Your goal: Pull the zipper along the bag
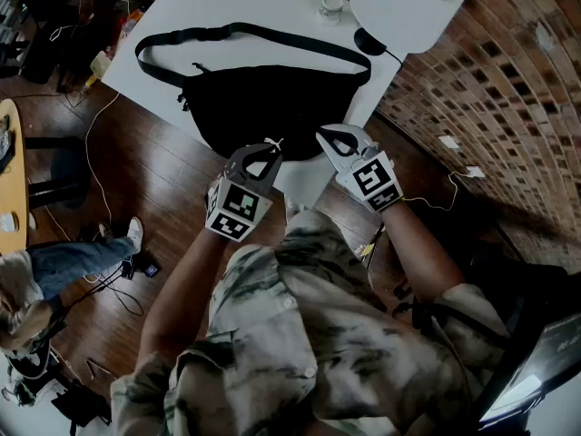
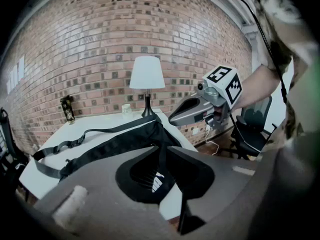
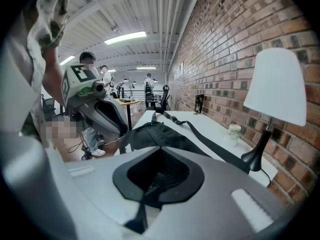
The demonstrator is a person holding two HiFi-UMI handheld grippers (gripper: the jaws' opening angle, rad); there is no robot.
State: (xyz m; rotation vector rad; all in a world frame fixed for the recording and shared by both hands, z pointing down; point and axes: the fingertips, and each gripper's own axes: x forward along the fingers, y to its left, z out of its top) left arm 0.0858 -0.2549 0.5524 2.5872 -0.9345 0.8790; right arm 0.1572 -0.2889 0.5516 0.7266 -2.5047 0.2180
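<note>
A black waist bag (image 1: 259,107) lies on the white table (image 1: 209,7), its long strap (image 1: 236,33) looped toward the far side. Both grippers hover at the bag's near edge, side by side. My left gripper (image 1: 270,148) is shut, its tips at the bag's rim, where a small white tab (image 1: 275,142) shows; I cannot tell whether it is pinched. My right gripper (image 1: 323,135) is shut too, just right of it. In the left gripper view the jaws (image 2: 162,144) meet over the bag (image 2: 115,144). The right gripper view shows its jaws (image 3: 160,146) meeting before the bag (image 3: 160,131).
A white lamp (image 1: 408,3) and a small jar (image 1: 331,7) stand at the table's far right, near the brick wall (image 1: 508,80). A dark can (image 2: 66,109) stands at the far left corner. A seated person (image 1: 54,262) and cables (image 1: 100,143) are on the wooden floor to the left.
</note>
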